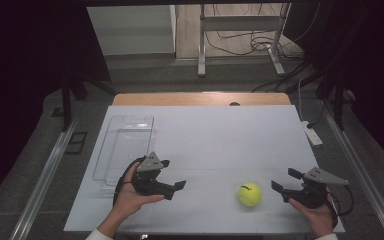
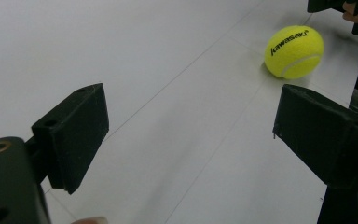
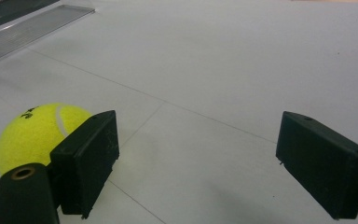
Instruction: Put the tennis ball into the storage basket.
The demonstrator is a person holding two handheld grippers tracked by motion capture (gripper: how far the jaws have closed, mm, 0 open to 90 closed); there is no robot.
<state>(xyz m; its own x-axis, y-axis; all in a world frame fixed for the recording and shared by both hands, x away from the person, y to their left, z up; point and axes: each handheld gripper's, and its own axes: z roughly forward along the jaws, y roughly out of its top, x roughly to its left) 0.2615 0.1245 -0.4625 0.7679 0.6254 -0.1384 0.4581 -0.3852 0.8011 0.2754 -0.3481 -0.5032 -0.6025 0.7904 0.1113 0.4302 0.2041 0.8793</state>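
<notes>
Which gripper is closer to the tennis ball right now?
Right. The right gripper sits just beside the tennis ball, fingers open; the left gripper is farther off across the table.

Both hands bare with white sleeve cuffs, each left claw (image 1: 172, 176) and right claw (image 1: 282, 180) black, blocky-jawed, brass screw insert, grey three-cornered plate on top, black cable trailing.

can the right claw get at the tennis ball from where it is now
Probably yes. The right claw is open beside the tennis ball, with bare table between them. The ball sits off to one side of its jaws, so it must swing over.
</notes>
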